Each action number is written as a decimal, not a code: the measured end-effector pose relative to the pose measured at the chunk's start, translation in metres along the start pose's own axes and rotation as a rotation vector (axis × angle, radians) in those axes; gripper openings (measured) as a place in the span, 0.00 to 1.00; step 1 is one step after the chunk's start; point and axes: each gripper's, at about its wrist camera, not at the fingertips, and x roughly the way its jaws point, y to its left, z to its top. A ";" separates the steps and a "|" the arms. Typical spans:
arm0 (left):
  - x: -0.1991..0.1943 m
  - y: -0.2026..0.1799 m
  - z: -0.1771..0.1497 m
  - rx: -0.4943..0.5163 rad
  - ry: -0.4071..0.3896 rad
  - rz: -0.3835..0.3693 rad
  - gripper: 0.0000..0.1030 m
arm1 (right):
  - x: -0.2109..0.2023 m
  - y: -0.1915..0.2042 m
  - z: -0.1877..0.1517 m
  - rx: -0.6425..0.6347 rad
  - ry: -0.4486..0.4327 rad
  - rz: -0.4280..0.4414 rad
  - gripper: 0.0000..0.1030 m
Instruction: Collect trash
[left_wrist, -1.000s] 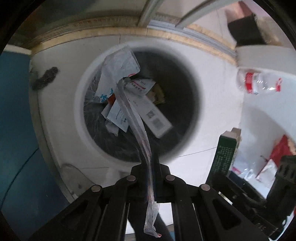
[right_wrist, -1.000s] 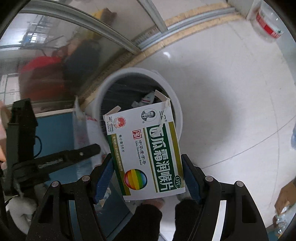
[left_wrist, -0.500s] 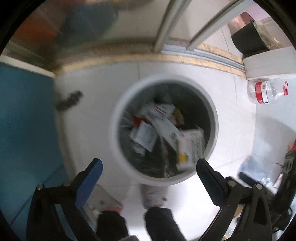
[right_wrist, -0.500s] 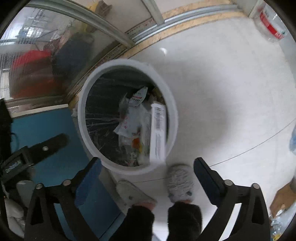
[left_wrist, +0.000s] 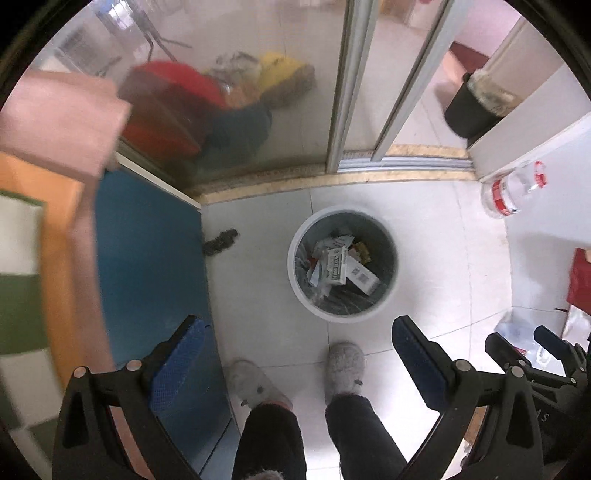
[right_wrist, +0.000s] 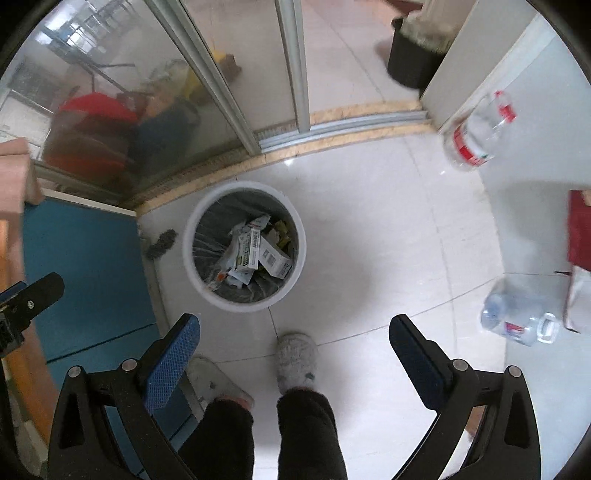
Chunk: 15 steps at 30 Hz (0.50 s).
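White plastic, round and smooth-walled, the trash bin (right_wrist: 243, 246) stands on the pale glossy floor tiles (right_wrist: 369, 229) well ahead of the right gripper (right_wrist: 293, 347), a little toward its left finger; a thin clear liner crinkles against the dark inside. In it lie the collected scraps: a green-and-white carton (right_wrist: 248, 250) (a medicine box, to judge by the print), a white box with a barcode (right_wrist: 275, 259) and crumpled wrappers.

Both tools hang slack. The right gripper's blue-padded fingers (right_wrist: 171, 365) are spread wide with nothing between them, and the left gripper (left_wrist: 295, 354) is likewise released and bare, the bin (left_wrist: 343, 264) lying ahead between its fingers.

What remains looks light. A clear water bottle (right_wrist: 517, 321) lies on its side out beyond the right finger, near a red-and-white bag (right_wrist: 578, 273); thin plastic like that should dent easily and slide on a smooth curve, so I would pinch it across the narrower neck or the ribbed waist, gently. A second bottle with a red label (right_wrist: 476, 136) rests farther ahead on the right, beside the white wall.
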 end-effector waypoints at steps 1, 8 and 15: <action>-0.018 0.000 -0.002 0.001 -0.012 -0.002 1.00 | -0.018 -0.001 -0.002 0.000 -0.008 0.000 1.00; -0.120 0.000 -0.025 -0.006 -0.079 -0.036 1.00 | -0.156 0.006 -0.025 -0.049 -0.108 -0.032 1.00; -0.184 0.010 -0.038 -0.001 -0.133 -0.073 1.00 | -0.246 0.014 -0.042 -0.051 -0.177 -0.009 1.00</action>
